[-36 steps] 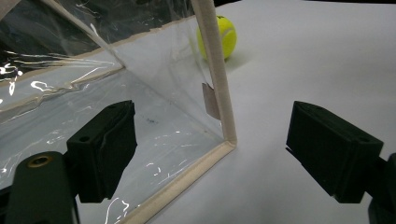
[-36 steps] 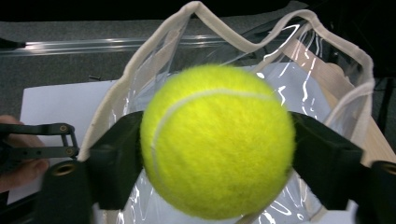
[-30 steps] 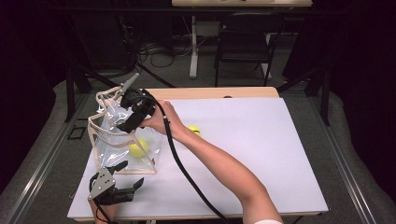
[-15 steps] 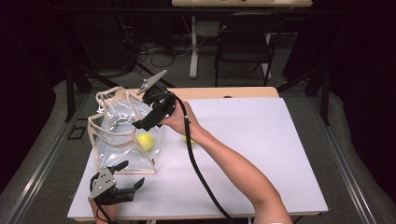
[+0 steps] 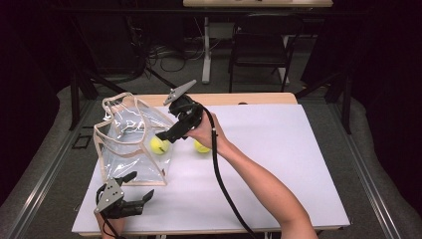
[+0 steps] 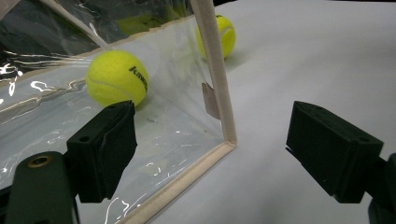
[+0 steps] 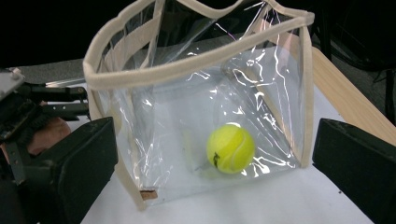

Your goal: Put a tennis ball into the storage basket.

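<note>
Jaws, right: spread wide on the right gripper [image 5: 166,135], nothing between them; the right gripper view looks between them at the bag's side.
Jaws, left: spread wide on the left gripper [image 5: 130,195], low at the near left corner of the tabletop [image 5: 298,164]; one jaw lies against the clear wall by the bag's near bottom corner, the other is over bare tabletop.
Bag, heading: the clear bag [image 5: 130,144] stands upright on the left part of the tabletop, mouth up; its long axis runs from the near edge toward the far edge.
Ball inside: a tennis ball [image 5: 159,145] rests on the bag's floor, at the side nearest the right gripper.
Ball outside: a second tennis ball [image 5: 201,147] lies on the tabletop just right of the bag, partly behind the right hand [image 5: 201,132].
Change: half a second ago the right gripper was up over the bag's mouth; now it is lower and farther right, outside the bag's right wall. The left gripper has kept its place.
Look, bag: transparent crinkled plastic with glare, beige trim along the rim and edges, beige handles.
Look, balls: yellow-green felt, with black lettering on the one inside.
</note>
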Available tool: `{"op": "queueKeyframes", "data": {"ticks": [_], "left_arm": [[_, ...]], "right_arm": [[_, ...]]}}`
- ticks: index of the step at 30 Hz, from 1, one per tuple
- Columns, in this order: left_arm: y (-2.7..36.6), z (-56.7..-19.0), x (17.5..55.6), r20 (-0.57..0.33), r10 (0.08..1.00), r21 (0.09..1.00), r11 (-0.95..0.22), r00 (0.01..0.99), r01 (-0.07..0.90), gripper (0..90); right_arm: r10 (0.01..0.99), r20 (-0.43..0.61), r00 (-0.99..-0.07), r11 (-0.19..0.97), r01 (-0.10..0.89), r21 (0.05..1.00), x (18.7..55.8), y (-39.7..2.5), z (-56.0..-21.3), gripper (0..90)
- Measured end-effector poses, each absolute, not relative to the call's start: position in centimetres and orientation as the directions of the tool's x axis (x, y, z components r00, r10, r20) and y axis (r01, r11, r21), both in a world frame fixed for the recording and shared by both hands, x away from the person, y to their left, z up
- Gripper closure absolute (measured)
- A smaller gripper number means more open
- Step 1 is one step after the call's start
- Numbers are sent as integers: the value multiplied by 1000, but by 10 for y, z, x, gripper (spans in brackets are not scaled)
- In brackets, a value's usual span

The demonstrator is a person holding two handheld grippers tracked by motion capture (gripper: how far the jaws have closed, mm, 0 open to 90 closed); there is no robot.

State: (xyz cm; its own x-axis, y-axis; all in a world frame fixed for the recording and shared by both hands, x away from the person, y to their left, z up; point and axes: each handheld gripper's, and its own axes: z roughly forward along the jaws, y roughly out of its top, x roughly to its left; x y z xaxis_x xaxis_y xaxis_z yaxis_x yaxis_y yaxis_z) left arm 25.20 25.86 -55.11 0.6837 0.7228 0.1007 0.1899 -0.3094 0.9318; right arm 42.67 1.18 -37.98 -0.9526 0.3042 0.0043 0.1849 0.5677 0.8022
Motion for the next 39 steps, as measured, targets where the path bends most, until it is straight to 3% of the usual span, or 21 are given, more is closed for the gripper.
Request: {"op": "queueKeyframes", "data": {"ticks": [39], "left_arm": [[259,-554,252,95,723,928,-313,684,202,160]], "right_arm": [[397,28,-917,566,269,779,419,-56,-425,0]]}}
